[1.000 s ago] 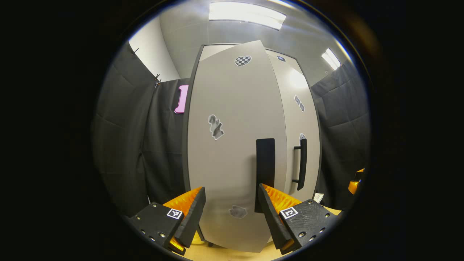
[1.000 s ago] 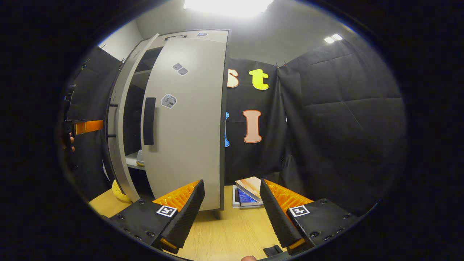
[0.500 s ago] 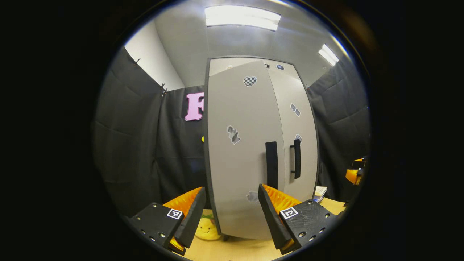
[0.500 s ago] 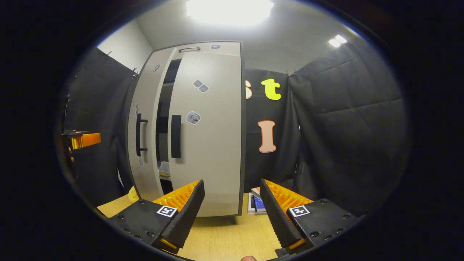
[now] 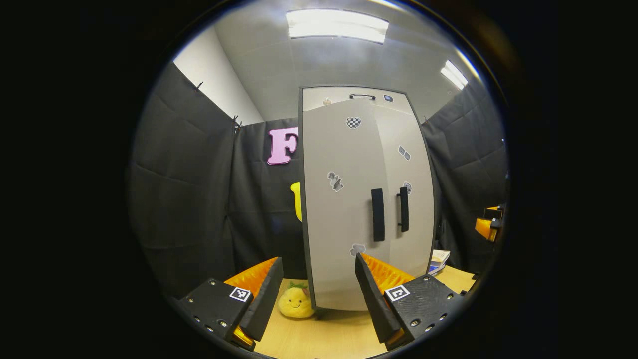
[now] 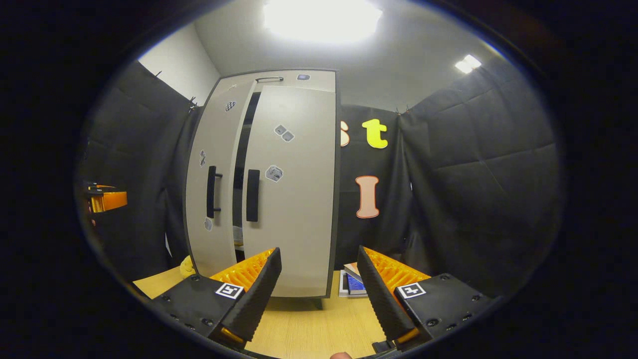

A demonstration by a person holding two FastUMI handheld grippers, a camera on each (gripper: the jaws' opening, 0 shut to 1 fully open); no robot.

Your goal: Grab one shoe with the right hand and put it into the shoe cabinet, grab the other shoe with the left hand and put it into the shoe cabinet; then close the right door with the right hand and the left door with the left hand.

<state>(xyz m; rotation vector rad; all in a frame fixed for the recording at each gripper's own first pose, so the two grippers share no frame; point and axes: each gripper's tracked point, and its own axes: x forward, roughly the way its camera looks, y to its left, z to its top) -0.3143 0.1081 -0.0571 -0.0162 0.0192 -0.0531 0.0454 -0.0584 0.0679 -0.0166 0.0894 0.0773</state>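
Left tool (image 5: 319,294) agape before shoe cabinet (image 5: 366,199).

cabinet (image 6: 279,199) interior mostly hidden behind nearly shut doors.

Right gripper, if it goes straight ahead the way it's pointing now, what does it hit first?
Most likely the cabinet's right door, near its lower outer edge. The right gripper is open and holds nothing, with bare table between them. Depth is hard to judge; slightly rightward it would meet the books.
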